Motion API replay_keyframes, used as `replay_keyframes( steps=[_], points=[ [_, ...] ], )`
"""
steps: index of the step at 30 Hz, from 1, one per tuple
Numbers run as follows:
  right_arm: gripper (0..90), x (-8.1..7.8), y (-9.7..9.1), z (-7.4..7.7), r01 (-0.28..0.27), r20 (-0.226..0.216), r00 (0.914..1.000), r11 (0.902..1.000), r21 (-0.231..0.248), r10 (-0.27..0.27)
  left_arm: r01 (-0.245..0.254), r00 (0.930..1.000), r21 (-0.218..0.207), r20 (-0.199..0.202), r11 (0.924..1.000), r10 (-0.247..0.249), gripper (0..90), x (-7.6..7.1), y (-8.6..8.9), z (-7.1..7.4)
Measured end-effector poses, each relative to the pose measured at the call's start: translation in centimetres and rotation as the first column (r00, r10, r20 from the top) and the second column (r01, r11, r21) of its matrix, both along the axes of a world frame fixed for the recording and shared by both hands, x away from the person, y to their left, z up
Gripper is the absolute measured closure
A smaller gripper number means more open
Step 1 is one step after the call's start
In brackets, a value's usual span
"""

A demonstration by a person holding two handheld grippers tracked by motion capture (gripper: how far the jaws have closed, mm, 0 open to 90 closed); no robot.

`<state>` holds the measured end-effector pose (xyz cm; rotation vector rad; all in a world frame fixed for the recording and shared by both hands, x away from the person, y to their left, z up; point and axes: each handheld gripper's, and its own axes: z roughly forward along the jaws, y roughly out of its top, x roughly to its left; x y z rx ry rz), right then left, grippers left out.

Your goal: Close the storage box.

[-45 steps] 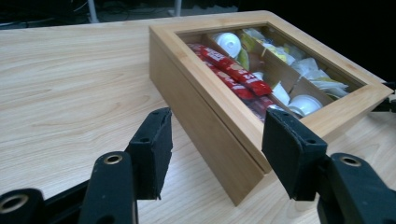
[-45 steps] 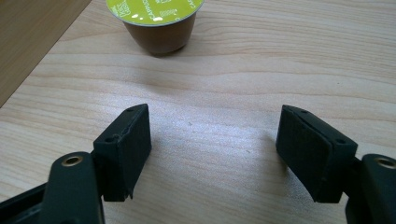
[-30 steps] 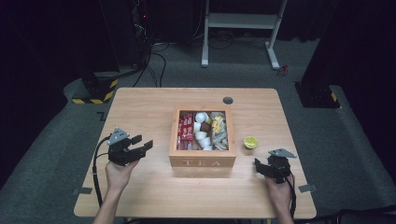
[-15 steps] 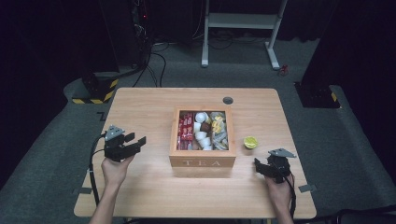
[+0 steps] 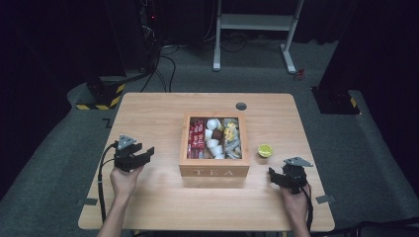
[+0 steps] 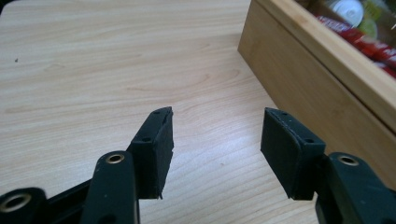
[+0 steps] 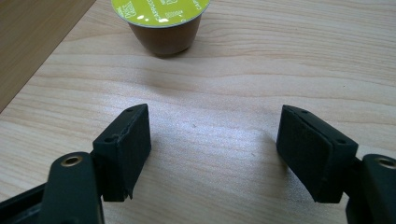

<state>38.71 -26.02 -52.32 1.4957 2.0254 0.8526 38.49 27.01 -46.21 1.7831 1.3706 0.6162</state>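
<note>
I see the table [image 5: 148,113] with the tea box [image 5: 214,171] at its centre. My left gripper [image 5: 143,154] sits left of the box, jaws wide, nothing between them. My right gripper [image 5: 274,176] sits near-right, jaws wide and empty. The coffee capsule [image 5: 265,150] stands right of the box, just beyond the right gripper.

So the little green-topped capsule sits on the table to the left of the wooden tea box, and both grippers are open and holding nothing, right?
Nearly. The capsule sits to the right of the tea box, not the left, as the high view shows. The rest stands: the left gripper and right gripper both have open jaws with nothing between them.
</note>
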Motion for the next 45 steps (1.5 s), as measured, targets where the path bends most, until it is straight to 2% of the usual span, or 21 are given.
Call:
replay_keyframes(
  steps=[6,7,14,16,21,23,26,32,34,45],
  points=[
    [26.2,0.0,0.0,0.0,-0.002,0.001,1.0000,1.0000,-0.001,0.002,0.009,0.9997,0.023,-0.021,0.9997,-0.009,44.1,0.1,-0.6,-1.2],
    [26.2,0.0,0.0,0.0,0.000,0.000,1.0000,1.0000,0.000,0.000,0.007,0.9997,0.039,-0.024,0.9992,-0.006,44.1,0.2,-0.7,-1.5],
    [26.1,0.0,0.0,0.0,-0.006,0.000,1.0000,1.0000,0.000,0.006,-0.008,0.9987,0.036,-0.050,0.9993,0.010,42.7,0.4,-1.5,-3.2],
    [26.1,0.0,0.0,0.0,-0.006,0.000,1.0000,1.0000,0.001,0.006,-0.002,0.9979,0.061,-0.065,0.9982,0.006,41.8,0.6,-1.8,-3.5],
    [26.1,0.0,0.0,0.0,-0.006,0.000,1.0000,1.0000,0.001,0.006,0.013,0.9975,0.078,-0.070,0.9969,-0.008,41.0,0.7,-2.5,-4.0],
    [26.1,0.0,0.0,0.0,-0.006,0.000,1.0000,1.0000,0.001,0.006,-0.002,0.9976,0.079,-0.068,0.9969,0.008,40.1,0.6,-2.7,-4.3],
    [26.1,0.0,0.0,0.0,-0.006,-0.001,1.0000,1.0000,0.001,0.006,-0.017,0.9967,0.057,-0.078,0.9982,0.021,39.7,0.5,-2.9,-5.0],
    [26.1,0.0,0.0,0.0,-0.006,-0.001,1.0000,1.0000,0.001,0.006,-0.043,0.9958,0.106,-0.076,0.9935,0.051,38.5,0.5,-3.2,-6.5],
    [26.1,0.0,0.0,0.0,-0.006,0.000,1.0000,1.0000,0.001,0.006,-0.054,0.9953,0.123,-0.073,0.9909,0.064,37.6,0.4,-3.4,-6.5],
    [26.1,0.0,0.0,0.0,-0.006,-0.001,1.0000,1.0000,0.001,0.006,-0.046,0.9955,0.116,-0.077,0.9922,0.055,34.6,0.2,-3.7,-6.6]
  ],
)
